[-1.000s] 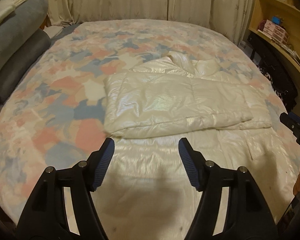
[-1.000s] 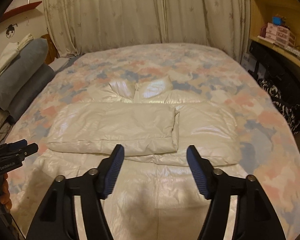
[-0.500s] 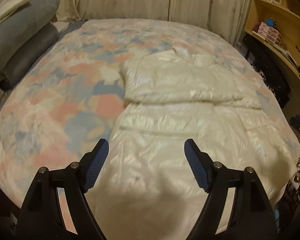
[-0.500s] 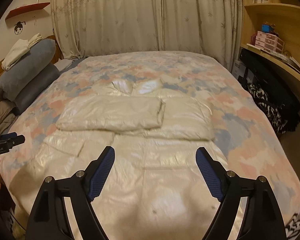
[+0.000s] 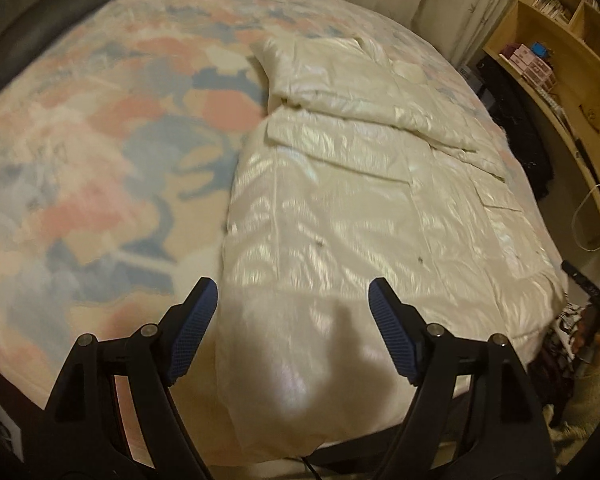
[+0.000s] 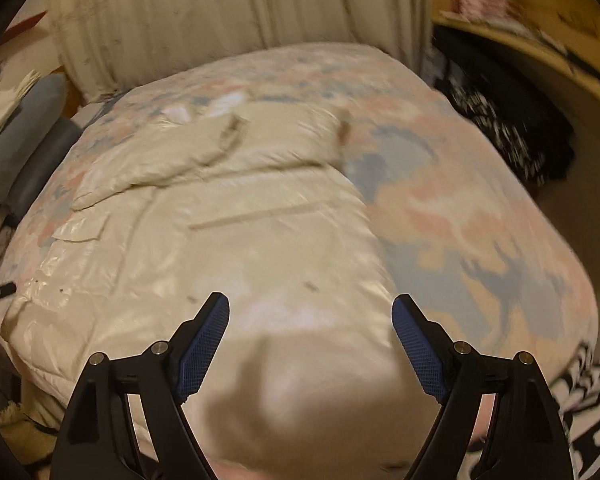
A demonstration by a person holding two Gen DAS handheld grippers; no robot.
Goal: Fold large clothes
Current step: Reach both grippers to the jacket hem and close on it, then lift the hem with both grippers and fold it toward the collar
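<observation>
Left gripper: my jaws spread, nothing pinched, over the near left edge of the cream puffer coat. Coat lies flat on the patterned bed, sleeves folded across its top. Right gripper: jaws spread, empty, over the coat's near hem.

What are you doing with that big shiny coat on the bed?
A person is folding it, with a gripper in each hand. The cream coat lies flat on the bed, its sleeves already folded across the top. The left gripper and the right gripper are both open and hold nothing. Each hangs over the coat's bottom end, near the bed's edge. The bottom has not been folded up yet.
</observation>
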